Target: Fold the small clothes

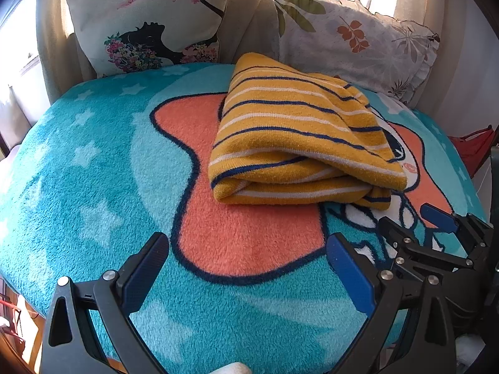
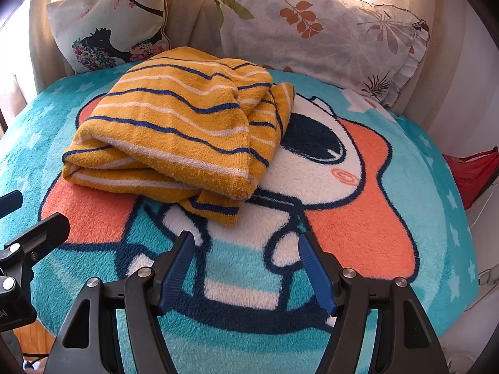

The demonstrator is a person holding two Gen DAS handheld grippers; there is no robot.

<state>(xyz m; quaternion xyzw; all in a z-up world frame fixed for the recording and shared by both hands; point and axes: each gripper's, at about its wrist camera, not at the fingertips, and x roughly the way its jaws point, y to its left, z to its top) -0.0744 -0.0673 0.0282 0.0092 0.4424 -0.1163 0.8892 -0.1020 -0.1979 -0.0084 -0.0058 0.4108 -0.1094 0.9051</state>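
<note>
Both grippers, left [image 1: 248,260] and right [image 2: 246,260], hover open and empty near the folded sweater [image 2: 174,137] on the blanket [image 2: 421,218]. Folding looks done; next, tuck the loose near-right flap.

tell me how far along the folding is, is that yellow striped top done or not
Mostly done, by the look of it. The yellow striped top lies folded in layers on the blanket, though one end pokes out loosely at the near corner. Nothing is in hand: the left hand-held gripper and right hand-held gripper are both open, short of the top. Left: perhaps tucking in that end. No other clothes show.
</note>
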